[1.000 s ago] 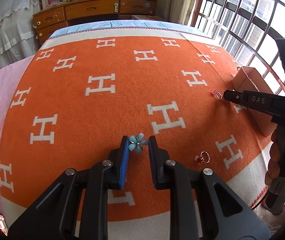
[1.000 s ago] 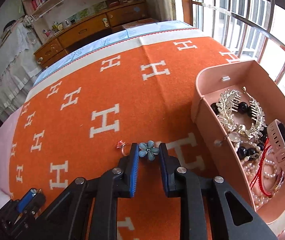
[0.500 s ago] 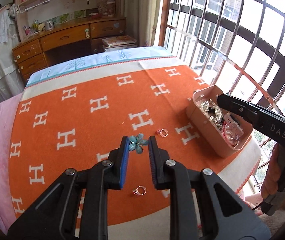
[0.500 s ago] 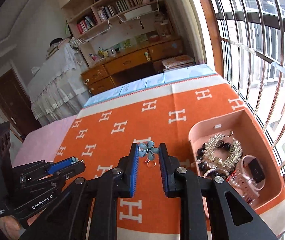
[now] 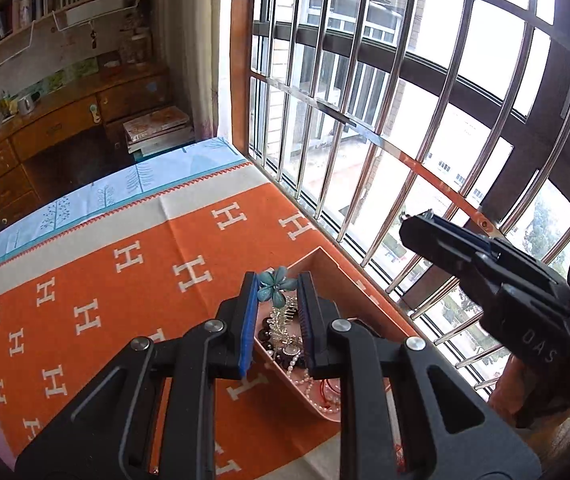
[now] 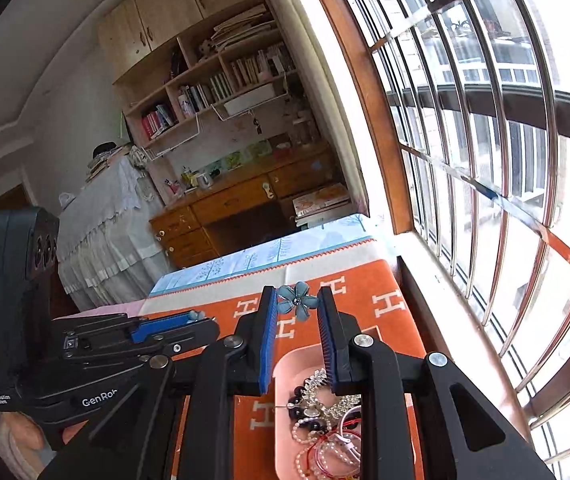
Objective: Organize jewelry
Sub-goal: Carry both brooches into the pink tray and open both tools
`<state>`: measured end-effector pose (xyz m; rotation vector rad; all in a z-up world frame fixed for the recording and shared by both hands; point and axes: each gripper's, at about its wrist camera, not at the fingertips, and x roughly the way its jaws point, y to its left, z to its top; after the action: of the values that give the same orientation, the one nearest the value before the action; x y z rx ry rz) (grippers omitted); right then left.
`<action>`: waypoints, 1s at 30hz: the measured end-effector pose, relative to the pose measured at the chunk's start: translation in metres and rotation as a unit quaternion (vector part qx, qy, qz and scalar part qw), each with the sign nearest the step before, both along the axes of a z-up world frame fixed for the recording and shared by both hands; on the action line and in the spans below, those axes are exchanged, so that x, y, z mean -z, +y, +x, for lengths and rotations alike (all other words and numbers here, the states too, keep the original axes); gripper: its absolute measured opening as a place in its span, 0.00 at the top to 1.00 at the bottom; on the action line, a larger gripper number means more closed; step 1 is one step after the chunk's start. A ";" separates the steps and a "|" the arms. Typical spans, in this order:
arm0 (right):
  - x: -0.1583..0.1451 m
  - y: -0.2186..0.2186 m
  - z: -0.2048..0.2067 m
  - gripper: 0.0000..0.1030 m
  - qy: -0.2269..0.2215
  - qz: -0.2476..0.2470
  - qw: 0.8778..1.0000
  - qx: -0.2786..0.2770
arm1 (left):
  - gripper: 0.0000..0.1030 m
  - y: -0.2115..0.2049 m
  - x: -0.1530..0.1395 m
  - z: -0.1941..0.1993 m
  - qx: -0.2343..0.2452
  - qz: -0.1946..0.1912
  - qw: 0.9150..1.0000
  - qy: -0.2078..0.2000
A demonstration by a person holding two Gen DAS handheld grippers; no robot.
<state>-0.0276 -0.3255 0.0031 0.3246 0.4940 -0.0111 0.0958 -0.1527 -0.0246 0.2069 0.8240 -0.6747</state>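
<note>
My left gripper (image 5: 277, 278) is shut on a small blue flower ornament (image 5: 273, 288), pinched between its blue pads. It hangs above the near end of a pink jewellery box (image 5: 349, 280) holding beads, pearls and a silver comb (image 5: 285, 332). My right gripper (image 6: 297, 292) is shut on a second blue flower ornament (image 6: 298, 301), above the same pink box (image 6: 285, 368) and its tangle of jewellery (image 6: 325, 404). In the left wrist view the right gripper (image 5: 415, 222) floats to the right, in front of the window bars. The left gripper (image 6: 199, 316) shows at the left of the right wrist view.
The box rests on an orange blanket with white H marks (image 5: 85, 312), at its window-side edge. A barred window (image 5: 405, 100) runs close along the right. A wooden desk (image 6: 245, 204) and bookshelves stand beyond the blanket's far end.
Both grippers have risen from the blanket with their flowers and swung right toward the window, coming over the pink box. The rings lying on the blanket have dropped out of view.
</note>
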 end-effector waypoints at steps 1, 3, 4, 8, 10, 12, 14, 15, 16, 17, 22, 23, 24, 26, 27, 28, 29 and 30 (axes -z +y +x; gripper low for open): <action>0.006 -0.007 0.002 0.81 0.010 0.004 1.000 0.000 | 0.84 -0.010 0.007 0.003 0.000 0.006 1.000 0.007; 0.024 -0.019 0.009 0.81 0.033 0.013 0.999 0.000 | 0.84 -0.025 0.023 0.012 -0.001 0.017 1.000 0.019; 0.033 -0.025 0.014 0.81 0.044 0.017 0.999 -0.001 | 0.84 -0.032 0.031 0.015 -0.002 0.022 0.999 0.027; 0.066 -0.041 0.030 0.81 0.090 0.025 0.996 -0.013 | 0.84 -0.049 0.060 0.028 -0.006 0.045 0.998 0.050; 0.080 -0.045 0.036 0.81 0.108 0.024 0.994 -0.018 | 0.84 -0.055 0.072 0.035 -0.009 0.055 0.997 0.058; 0.094 -0.041 0.044 0.81 0.128 0.022 0.991 -0.024 | 0.84 -0.058 0.081 0.038 -0.012 0.065 0.996 0.059; 0.108 -0.038 0.052 0.80 0.150 0.015 0.988 -0.029 | 0.83 -0.060 0.087 0.040 -0.015 0.078 0.995 0.058; 0.114 -0.037 0.054 0.76 0.158 0.013 0.987 -0.026 | 0.81 -0.060 0.090 0.041 -0.017 0.085 0.995 0.058; 0.118 -0.038 0.055 0.75 0.162 0.010 0.987 -0.022 | 0.79 -0.061 0.093 0.042 -0.020 0.091 0.994 0.057; 0.121 -0.037 0.057 0.73 0.164 0.007 0.986 -0.016 | 0.71 -0.061 0.094 0.044 -0.025 0.095 0.993 0.057; 0.125 -0.048 0.057 0.68 0.160 0.025 0.987 0.001 | 0.35 -0.043 0.095 0.052 -0.051 0.080 0.992 0.078; 0.124 -0.049 0.058 0.67 0.158 0.029 0.987 0.003 | 0.33 -0.039 0.095 0.053 -0.052 0.074 0.992 0.086; 0.122 -0.049 0.057 0.67 0.156 0.030 0.987 0.004 | 0.33 -0.035 0.094 0.053 -0.054 0.069 0.992 0.091; 0.120 -0.047 0.056 0.66 0.153 0.026 0.988 0.004 | 0.33 -0.029 0.090 0.050 -0.058 0.066 0.992 0.086; 0.117 -0.045 0.055 0.66 0.151 0.023 0.988 0.002 | 0.32 -0.026 0.087 0.047 -0.060 0.066 0.993 0.081; 0.114 -0.041 0.052 0.66 0.149 0.020 0.989 0.000 | 0.32 -0.023 0.085 0.045 -0.063 0.066 0.993 0.077; 0.113 -0.038 0.051 0.66 0.148 0.017 0.989 -0.002 | 0.32 -0.019 0.082 0.042 -0.065 0.065 0.993 0.074; 0.113 -0.036 0.050 0.66 0.147 0.014 0.989 -0.003 | 0.31 -0.015 0.080 0.040 -0.068 0.064 0.993 0.073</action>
<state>0.0229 -0.3611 -0.1095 0.3510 0.7873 -0.0462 0.1357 -0.1677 -0.1049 0.2169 1.0145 -0.5145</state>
